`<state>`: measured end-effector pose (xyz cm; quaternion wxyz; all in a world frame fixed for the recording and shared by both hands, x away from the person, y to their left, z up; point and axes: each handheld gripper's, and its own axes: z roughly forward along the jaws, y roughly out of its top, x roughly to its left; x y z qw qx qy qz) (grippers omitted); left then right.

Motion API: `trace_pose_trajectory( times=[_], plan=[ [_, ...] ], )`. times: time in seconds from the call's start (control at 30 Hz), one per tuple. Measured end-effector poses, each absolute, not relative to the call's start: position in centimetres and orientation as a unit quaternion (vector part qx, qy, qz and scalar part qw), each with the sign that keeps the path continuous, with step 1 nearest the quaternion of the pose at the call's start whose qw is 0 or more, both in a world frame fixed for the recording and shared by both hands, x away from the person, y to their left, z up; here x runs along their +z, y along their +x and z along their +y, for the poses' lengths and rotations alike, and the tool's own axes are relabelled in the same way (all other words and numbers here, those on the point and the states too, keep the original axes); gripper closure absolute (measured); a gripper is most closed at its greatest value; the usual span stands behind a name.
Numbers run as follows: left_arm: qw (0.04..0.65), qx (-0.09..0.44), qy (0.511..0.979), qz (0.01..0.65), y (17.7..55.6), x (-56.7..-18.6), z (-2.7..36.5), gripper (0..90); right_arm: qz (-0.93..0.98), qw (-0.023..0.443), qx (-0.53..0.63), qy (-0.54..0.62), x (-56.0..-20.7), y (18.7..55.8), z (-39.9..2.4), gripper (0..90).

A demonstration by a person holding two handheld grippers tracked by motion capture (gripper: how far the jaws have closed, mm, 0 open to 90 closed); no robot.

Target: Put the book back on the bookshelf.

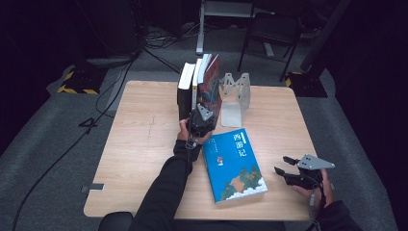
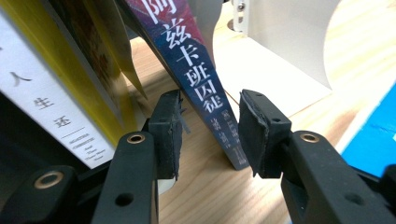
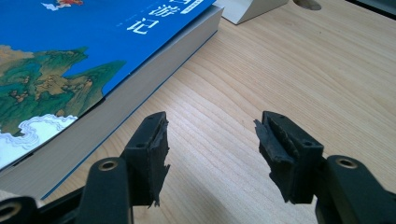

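At the tabletop [image 1: 144, 144], a row of upright books [image 1: 198, 86] leans by a white bookend [image 1: 235, 96] at upper centre. The left hand-held gripper [image 2: 208, 135] straddles the dark leaning book [image 2: 205, 93], pads not visibly pressing; next it likely needs closing or straightening. The right hand-held gripper [image 3: 210, 149] gapes empty beside the flat blue book [image 3: 70, 60], lower right; the left gripper view reveals the gap.

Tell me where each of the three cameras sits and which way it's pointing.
High view: above the person's side, looking forward and down on the table; both forearms, left gripper and right gripper show.
Left gripper view: rides the left gripper, looking along its jaws, which stand either side of the leaning book with gaps; white bookend behind.
Right gripper view: rides the right gripper, looking low across the table; its jaws are open with nothing between them.
Shared: the blue book shows in the high and right gripper views.
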<state>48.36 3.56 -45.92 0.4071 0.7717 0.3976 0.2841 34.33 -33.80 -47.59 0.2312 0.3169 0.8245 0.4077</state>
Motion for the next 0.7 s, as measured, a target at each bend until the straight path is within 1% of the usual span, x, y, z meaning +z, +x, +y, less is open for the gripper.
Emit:
trace_pose_trajectory(
  times=[0.1,0.37,0.57,0.7],
  plan=[
    [0.402,0.287,0.779,0.385,48.0,-45.5,3.8,59.9,0.826,0.231,0.407,0.315,-47.6,34.3,-33.7,42.0],
    [0.414,0.274,0.790,0.359,46.5,-44.7,4.6,58.6,0.827,0.228,0.407,0.314,-47.6,34.3,-33.7,42.0],
    [0.404,0.270,0.809,0.330,45.1,-44.6,5.3,56.7,0.830,0.221,0.408,0.311,-47.6,34.2,-33.7,42.0],
    [0.398,0.267,0.817,0.321,44.0,-44.7,6.3,55.7,0.834,0.214,0.407,0.305,-47.5,34.0,-33.5,42.0]
  ],
)
